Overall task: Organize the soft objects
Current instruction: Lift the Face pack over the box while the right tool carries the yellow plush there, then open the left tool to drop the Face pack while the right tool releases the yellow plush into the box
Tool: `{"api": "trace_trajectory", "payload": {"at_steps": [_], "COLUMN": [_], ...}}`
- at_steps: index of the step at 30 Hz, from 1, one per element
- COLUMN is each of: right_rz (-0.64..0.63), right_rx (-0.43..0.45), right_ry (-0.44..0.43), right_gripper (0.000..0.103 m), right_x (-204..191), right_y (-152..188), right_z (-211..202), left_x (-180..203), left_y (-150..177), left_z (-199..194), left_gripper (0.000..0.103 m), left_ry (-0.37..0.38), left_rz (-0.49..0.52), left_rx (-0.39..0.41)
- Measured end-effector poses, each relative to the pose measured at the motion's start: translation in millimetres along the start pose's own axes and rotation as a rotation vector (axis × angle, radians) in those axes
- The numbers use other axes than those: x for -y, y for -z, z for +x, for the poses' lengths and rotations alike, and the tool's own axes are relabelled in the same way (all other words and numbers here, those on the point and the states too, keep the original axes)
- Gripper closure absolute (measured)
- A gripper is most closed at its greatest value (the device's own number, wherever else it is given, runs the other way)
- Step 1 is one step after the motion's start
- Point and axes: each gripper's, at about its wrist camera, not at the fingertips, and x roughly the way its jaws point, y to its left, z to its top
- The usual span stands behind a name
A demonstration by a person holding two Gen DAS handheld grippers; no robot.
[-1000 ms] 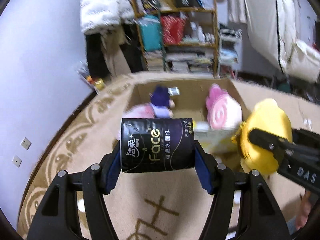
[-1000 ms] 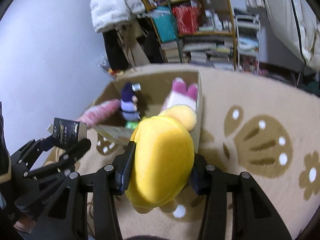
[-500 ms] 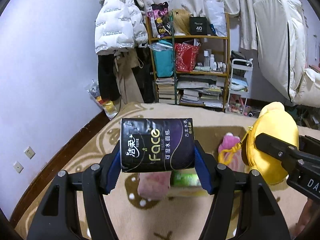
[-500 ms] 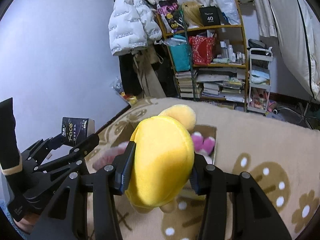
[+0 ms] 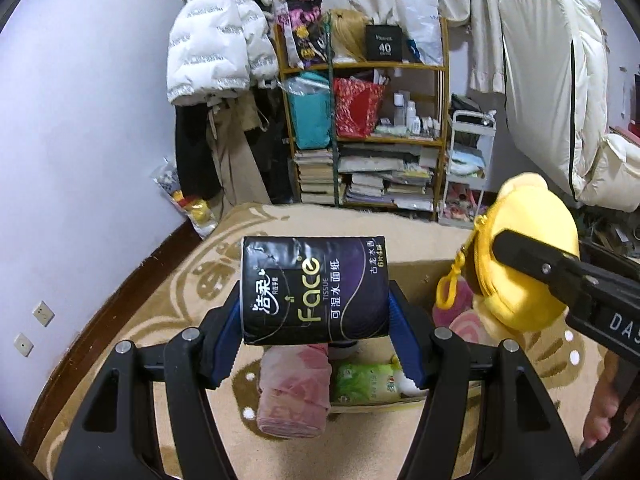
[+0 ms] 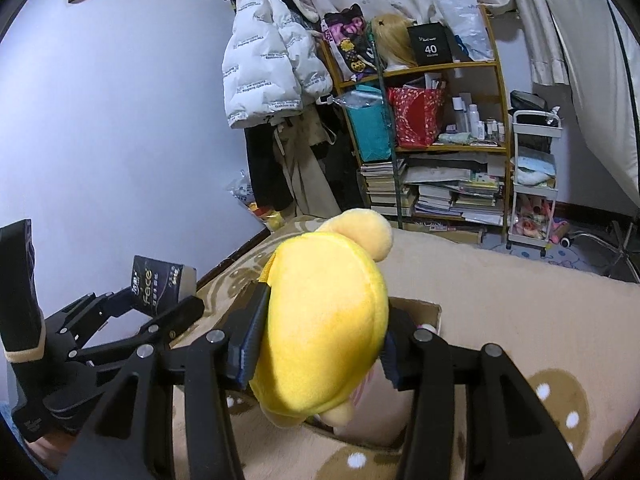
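- While both grippers hang above a cardboard box (image 5: 416, 270) set on a beige patterned rug (image 5: 168, 312), each carries one soft item.
- Left gripper (image 5: 316, 344): its jaws stand about half open, blue pads pressed on the two ends of one black tissue pack (image 5: 315, 288) held level; the same pack (image 6: 158, 286) shows at the left of the right wrist view.
- Right gripper (image 6: 320, 344): its jaws are opening, though the pads still touch the sides of one yellow plush toy (image 6: 324, 328); the left wrist view shows the toy (image 5: 524, 264) over the box's right part, a yellow clip loop (image 5: 450, 286) dangling from it.
- Box contents, counted: one pink rolled cloth (image 5: 294, 394) lying across the near wall, one green packet (image 5: 366, 380) inside beside it, one pink plush (image 5: 466, 316) under the yellow toy; anything more is hidden by the tissue pack.
- Edges: box far rim visible just behind the pack; near rim below the green packet.
- Open room: bare rug left of the box up to the dark skirting board; a bookshelf (image 5: 368, 136) and a white trolley (image 5: 466, 168) stand well beyond.
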Motion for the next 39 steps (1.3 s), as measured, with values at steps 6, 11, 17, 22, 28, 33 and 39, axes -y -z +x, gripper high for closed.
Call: {"api": "trace_trajectory", "payload": {"at_steps": [6,11,17,22,28,33,39], "right_rz": [0.052,0.100,0.106,0.136,0.133,0.130,0.114], "right_rx": [-0.034,-0.072,-0.107,-0.119,-0.116,-0.109,-0.103], "right_ry": [-0.025,-0.052,-0.040,-0.054,-0.047,-0.038,-0.011], "right_gripper": [0.051,0.048,0.043,0.043,0.042,0.033,0.014], "right_x": [14.3,22.9,23.6,26.9,27.9,24.2,14.1], "right_y": [8.7,18.2,26.2,26.6,25.4,24.7,24.5], "right_z": [18.6,30.6,39.0,40.5,38.6,29.5,11.9], "left_x": [9.3,16.5,24.5,26.0,17.0,5.5,-6.5], "left_y": [8.8,10.6,17.0,20.1,21.2,19.7,17.7], "left_z": [21.7,33.0,43.6,41.8,36.2,26.1,1.5], "left_gripper": [0.038,0.038,0.037,0.027,0.026,0.026,0.017], "left_ry": [0.009,0.007,-0.003,-0.031,-0.049,-0.053,-0.057], "left_rz": [0.023,0.042,0.070,0.085,0.066,0.037,-0.006], "left_rx": [-0.054,-0.079,-0.122,-0.118,-0.122,-0.120,-0.096]}}
